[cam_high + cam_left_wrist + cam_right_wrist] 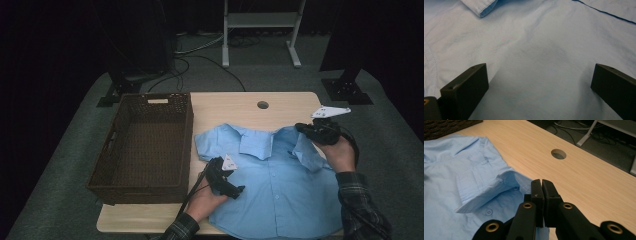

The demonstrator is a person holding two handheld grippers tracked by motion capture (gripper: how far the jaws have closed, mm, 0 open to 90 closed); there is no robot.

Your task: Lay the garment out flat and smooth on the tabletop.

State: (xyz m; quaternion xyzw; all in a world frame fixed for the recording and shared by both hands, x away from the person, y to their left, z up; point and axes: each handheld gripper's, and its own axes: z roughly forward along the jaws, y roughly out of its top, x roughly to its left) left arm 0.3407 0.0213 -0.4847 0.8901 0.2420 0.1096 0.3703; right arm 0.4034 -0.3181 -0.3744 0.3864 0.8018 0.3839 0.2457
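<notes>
shirt (280, 185) is lying flat on the table (225, 107), right of the basket (145, 145). my left gripper (539, 82) is hovering open over it; my right gripper (541, 195) is clenched empty beside the collar (481, 192). soft, light cloth, so i'm judging hems best.

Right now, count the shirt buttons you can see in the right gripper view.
2. One button sits on the placket below the collar; another sits under the collar's fold. More may be hidden.
</notes>
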